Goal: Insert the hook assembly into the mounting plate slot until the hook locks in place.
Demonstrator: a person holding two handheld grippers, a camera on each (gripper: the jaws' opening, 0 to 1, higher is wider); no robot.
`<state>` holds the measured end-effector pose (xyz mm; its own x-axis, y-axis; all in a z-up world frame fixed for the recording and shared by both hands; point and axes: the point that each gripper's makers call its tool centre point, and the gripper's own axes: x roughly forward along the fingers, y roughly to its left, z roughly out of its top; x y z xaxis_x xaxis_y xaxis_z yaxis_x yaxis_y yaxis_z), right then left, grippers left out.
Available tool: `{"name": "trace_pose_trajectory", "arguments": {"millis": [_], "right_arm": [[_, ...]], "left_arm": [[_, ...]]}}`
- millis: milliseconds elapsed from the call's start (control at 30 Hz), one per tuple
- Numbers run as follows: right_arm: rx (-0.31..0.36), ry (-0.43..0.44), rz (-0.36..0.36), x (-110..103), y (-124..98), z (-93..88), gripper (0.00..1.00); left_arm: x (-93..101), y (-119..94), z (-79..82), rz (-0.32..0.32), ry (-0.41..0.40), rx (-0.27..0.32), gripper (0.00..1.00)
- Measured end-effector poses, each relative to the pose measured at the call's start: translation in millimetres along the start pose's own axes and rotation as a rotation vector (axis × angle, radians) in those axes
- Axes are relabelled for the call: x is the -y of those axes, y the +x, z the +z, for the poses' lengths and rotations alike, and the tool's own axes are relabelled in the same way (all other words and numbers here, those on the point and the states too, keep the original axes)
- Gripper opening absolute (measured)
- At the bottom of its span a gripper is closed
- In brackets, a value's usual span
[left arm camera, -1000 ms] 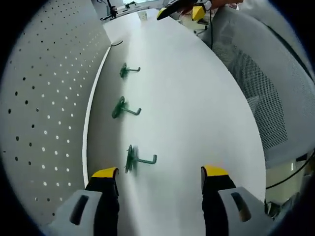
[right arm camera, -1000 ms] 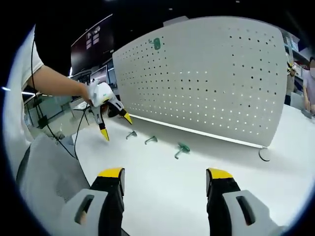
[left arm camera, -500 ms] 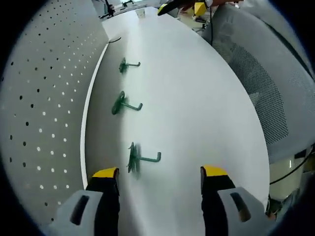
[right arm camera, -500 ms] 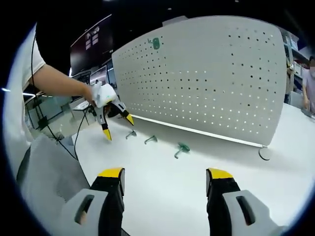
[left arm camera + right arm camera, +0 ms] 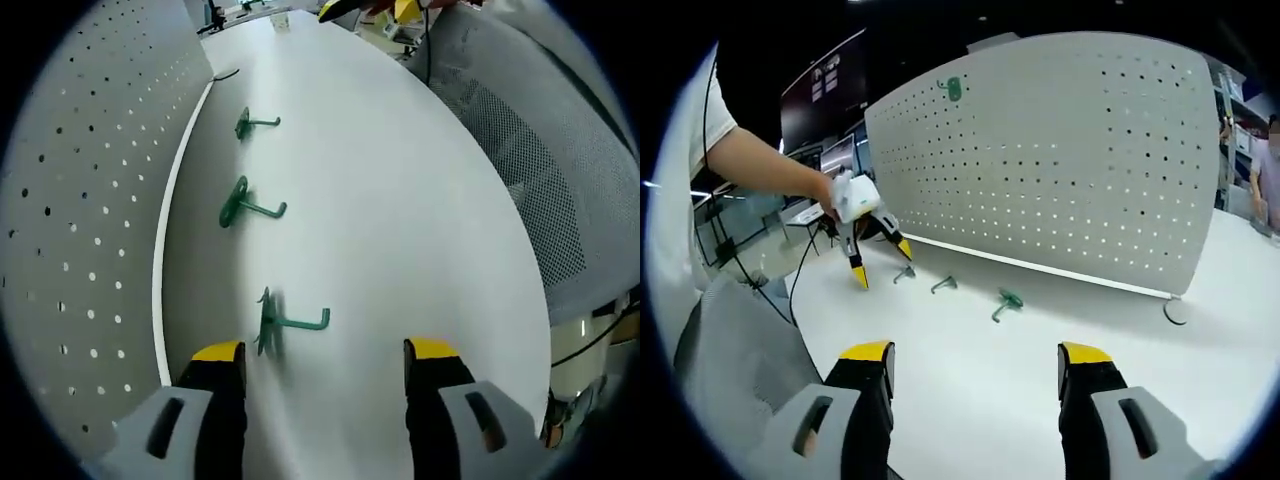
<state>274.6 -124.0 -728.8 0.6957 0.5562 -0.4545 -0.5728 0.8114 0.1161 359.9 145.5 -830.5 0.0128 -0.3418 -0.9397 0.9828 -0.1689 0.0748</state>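
Three green hooks lie in a row on the white table point(image 5: 400, 200) beside the perforated mounting plate point(image 5: 70, 200). The nearest hook point(image 5: 290, 320) sits just ahead of my left gripper point(image 5: 322, 352), which is open and holds nothing. The middle hook point(image 5: 245, 205) and far hook point(image 5: 250, 122) lie beyond it. In the right gripper view my right gripper point(image 5: 975, 352) hovers open over the table, well short of the hooks point(image 5: 1006, 302). The left gripper point(image 5: 883, 264), in a person's hand, points down by the leftmost hook point(image 5: 904, 272). A fourth green hook point(image 5: 952, 88) hangs high on the plate point(image 5: 1060, 160).
A thin black loop point(image 5: 1175, 312) lies on the table at the plate's far end. A grey mesh chair back point(image 5: 530, 180) stands along the table's edge. Monitors point(image 5: 825, 90) sit behind the person's arm. Open tabletop stretches between the hooks and my right gripper.
The left gripper has edged forward and sideways along the plate, so the nearest hook now sits closer between its jaws. The hooks themselves have not moved. The right gripper stays put.
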Motion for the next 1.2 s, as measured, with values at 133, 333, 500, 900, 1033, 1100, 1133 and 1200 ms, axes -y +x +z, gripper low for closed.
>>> {"name": "trace_pose_trajectory", "arguments": {"millis": [133,333,500,900,1033,1100,1133,1200], "right_arm": [[0.004,0.015,-0.002,1.6,-0.3,0.0,0.64],[0.009,0.022,-0.004,0.8,-0.7,1.5,0.64],[0.007,0.019,-0.004,0.7,-0.7,0.7,0.64],[0.001,0.012,-0.002,0.6,-0.9,-0.2,0.63],[0.001,0.01,-0.003,1.1,-1.1,-0.3,0.63],[0.002,0.011,-0.003,1.2,-1.2,-0.1,0.63],[0.003,0.011,-0.003,1.4,-1.3,0.0,0.63],[0.001,0.01,-0.005,1.6,-1.3,-0.3,0.63]], "left_arm": [[0.4,-0.3,1.0,-0.002,-0.013,0.006,0.61],[4.0,0.3,-1.2,-0.023,-0.037,0.005,0.57],[6.2,0.5,-1.3,-0.035,-0.055,0.005,0.5],[-4.6,1.8,-0.7,-0.027,-0.126,0.022,0.52],[-10.2,3.0,1.6,-0.027,-0.138,0.024,0.48],[-11.3,3.1,2.6,-0.026,-0.138,0.026,0.48],[-11.5,3.5,2.9,-0.025,-0.138,0.028,0.48],[-11.3,3.6,4.2,-0.023,-0.141,0.028,0.48]]}}
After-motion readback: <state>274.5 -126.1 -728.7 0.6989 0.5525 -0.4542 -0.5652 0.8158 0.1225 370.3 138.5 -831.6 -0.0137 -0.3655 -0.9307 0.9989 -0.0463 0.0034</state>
